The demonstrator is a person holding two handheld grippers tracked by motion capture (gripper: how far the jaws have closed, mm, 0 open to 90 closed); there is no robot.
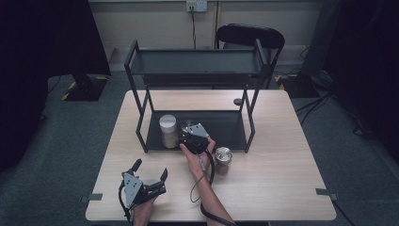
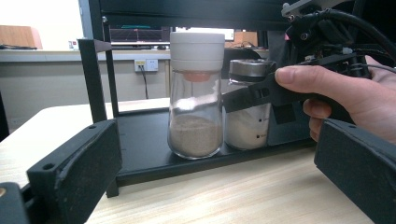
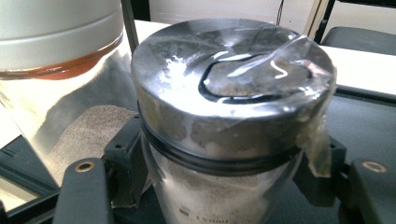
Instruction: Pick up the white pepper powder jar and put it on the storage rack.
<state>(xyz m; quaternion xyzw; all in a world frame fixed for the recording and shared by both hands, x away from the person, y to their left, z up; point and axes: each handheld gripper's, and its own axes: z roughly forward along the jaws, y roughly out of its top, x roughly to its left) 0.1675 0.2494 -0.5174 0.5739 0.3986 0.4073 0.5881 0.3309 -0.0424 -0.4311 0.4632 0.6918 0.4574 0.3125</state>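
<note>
R gripper (image 1: 192, 135) is at the front edge of the rack's (image 1: 141, 101) lower shelf (image 1: 226, 129), fingers clamped on a steel-lid jar (image 3: 229, 130). In the right gripper view the pads press both sides of the glass just under the lid; the left gripper view shows the same jar (image 2: 247, 109) down on the shelf, so it looks set in place, not yet let go. Grip sits high on the body, prob. to keep the base free for landing flat.

It stands just beside the white-lid jar (image 1: 168, 130), which holds brown powder; the two look touching or nearly so in the left gripper view, can't tell which. Packing them tight to the shelf's left side leaves the right half bare, w/ room for one more. A third jar, silver lid (image 1: 222, 159), waits on the table (image 1: 282, 188) just off the shelf's front-right corner, by the R forearm: likely next to go in.

L gripper (image 1: 149, 181) rests near the table's front-left corner, well apart from the rack, fingers spread wide and holding nothing; parked there it stays clear of the R arm's path.

Judgement: placing step about done; next is release w/o nudging the neighbour.
</note>
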